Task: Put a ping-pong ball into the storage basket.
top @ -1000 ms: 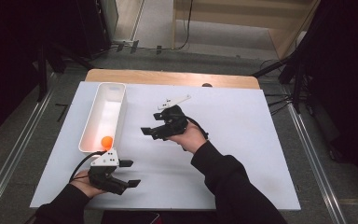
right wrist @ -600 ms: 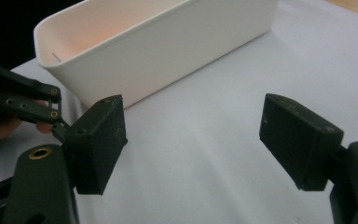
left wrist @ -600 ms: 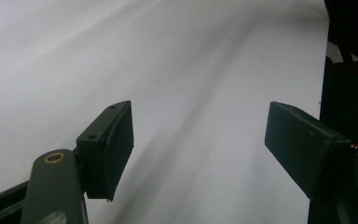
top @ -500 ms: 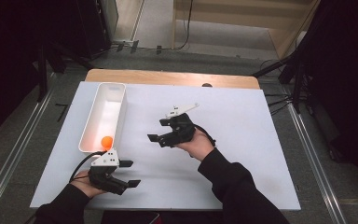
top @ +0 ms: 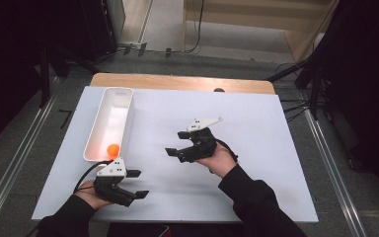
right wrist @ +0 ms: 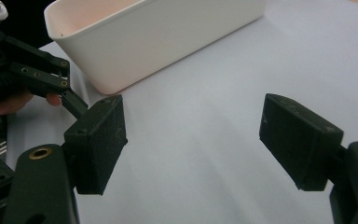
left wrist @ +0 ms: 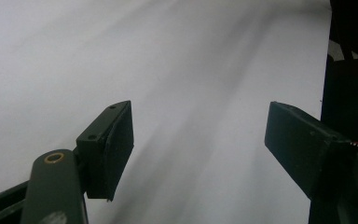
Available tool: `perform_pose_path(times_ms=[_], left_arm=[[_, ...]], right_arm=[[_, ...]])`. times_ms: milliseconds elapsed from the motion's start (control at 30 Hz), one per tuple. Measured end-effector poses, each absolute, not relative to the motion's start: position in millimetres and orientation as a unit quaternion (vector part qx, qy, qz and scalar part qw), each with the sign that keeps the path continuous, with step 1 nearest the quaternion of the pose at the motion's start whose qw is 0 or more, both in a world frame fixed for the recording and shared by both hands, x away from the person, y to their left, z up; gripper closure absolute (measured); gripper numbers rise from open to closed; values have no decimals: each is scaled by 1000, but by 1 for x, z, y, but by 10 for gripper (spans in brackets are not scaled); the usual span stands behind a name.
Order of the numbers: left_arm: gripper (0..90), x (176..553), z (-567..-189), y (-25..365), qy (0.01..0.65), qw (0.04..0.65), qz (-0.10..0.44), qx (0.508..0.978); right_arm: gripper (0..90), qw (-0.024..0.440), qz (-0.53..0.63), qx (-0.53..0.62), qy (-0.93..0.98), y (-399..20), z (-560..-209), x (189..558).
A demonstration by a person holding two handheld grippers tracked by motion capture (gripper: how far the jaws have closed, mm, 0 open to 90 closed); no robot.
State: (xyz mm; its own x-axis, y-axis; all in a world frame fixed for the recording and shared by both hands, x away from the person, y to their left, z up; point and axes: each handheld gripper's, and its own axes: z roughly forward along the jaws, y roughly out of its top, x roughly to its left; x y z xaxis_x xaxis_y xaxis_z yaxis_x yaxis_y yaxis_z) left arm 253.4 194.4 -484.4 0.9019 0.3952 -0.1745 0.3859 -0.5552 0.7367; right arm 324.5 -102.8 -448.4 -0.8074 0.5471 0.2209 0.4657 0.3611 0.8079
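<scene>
Worktop (top: 256, 118): white sheet over a wooden board, whose bare wood edge (top: 177, 81) shows along the sheet's top in the high view. Surface plain and matte, faint grey shadow streaks in both gripper views.

Room: grey floor around the worktop, metal rails (top: 15, 163) running down lower left and lower right, black stands and cables at upper right, pale wooden panelling at the top of the frame.

White tray (top: 121, 94): long, narrow, left of centre, running from upper middle down toward lower left. Orange ball (top: 112, 149) lies inside it at its near end.

Left claw (top: 137, 183): lower left of the high view, just below the tray's near end, jaws apart, nothing between them; its own view shows bare white surface between the pads.

Right claw (top: 177, 143): centre of the frame, over open worktop, pointing left toward the tray, jaws spread, gripping nothing. In its own view the tray (right wrist: 177, 37) sits at the top, the left claw (right wrist: 63, 77) at the left edge.
</scene>
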Motion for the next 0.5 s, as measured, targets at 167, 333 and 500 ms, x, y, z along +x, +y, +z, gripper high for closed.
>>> perform_pose_path(times_ms=[167, 333, 500], left_arm=[[241, 253, -483, 194, 218, 419, 7, 882], [241, 252, -482, 194, 214, 419, 4, 882], [241, 252, -482, 194, 214, 420, 6, 882]], right_arm=[[213, 40, 472, 303, 827, -110, -450, 319], [213, 42, 470, 310, 825, -123, -451, 316], [213, 47, 469, 319, 822, -134, -452, 313]])
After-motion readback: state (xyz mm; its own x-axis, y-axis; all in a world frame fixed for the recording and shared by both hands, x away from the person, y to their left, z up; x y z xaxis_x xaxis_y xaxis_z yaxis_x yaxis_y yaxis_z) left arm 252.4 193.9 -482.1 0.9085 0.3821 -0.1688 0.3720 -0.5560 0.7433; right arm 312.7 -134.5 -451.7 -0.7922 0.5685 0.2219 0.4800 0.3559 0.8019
